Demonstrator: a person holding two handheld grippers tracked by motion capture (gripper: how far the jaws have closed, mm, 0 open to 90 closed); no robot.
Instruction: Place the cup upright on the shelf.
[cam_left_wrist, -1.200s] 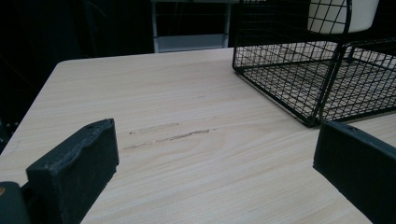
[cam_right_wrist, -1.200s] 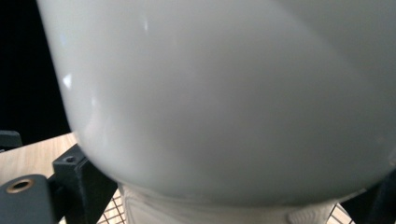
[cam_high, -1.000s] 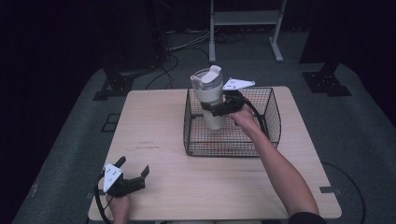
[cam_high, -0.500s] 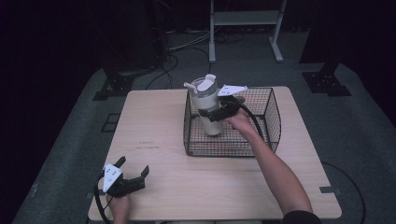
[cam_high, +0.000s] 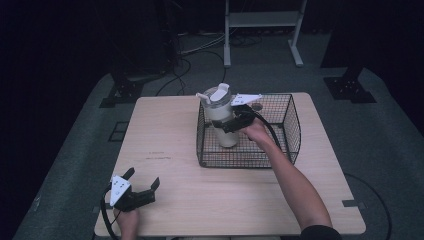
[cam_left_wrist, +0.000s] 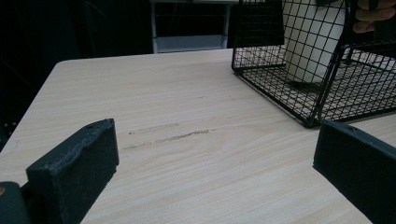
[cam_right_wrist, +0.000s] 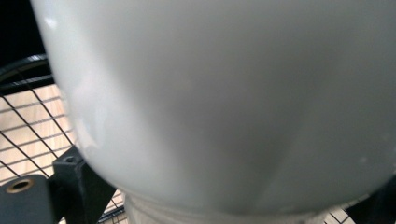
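My bench (cam_high: 200, 200) carries everything, and I take the wire basket (cam_high: 285, 150) as my landmark: it sits on the far right part of the bench top. Inside the basket, toward its left wall, stands the white tumbler (cam_high: 222, 117), upright, its lidded top rising well above the rim and its base low against the basket floor; from the high view I cannot tell whether it already touches.

My right tool (cam_high: 231, 122) reaches over the basket's middle and is clamped on the tumbler's body, one jaw on each side. In the right gripper view the tumbler (cam_right_wrist: 224, 102) presses close between those jaws. My left tool (cam_high: 131, 192) rests on the bench well to the left of the basket and nearer to me, its jaws spread wide apart and holding nothing; in the left gripper view the basket (cam_left_wrist: 317, 93) stands ahead with the tumbler (cam_left_wrist: 310, 42) behind its mesh.

To do this step well, I judge I should keep the tumbler vertical, lower it straight until the base sits flat on the mesh, clear of the left wall, then release gently so it does not tip.
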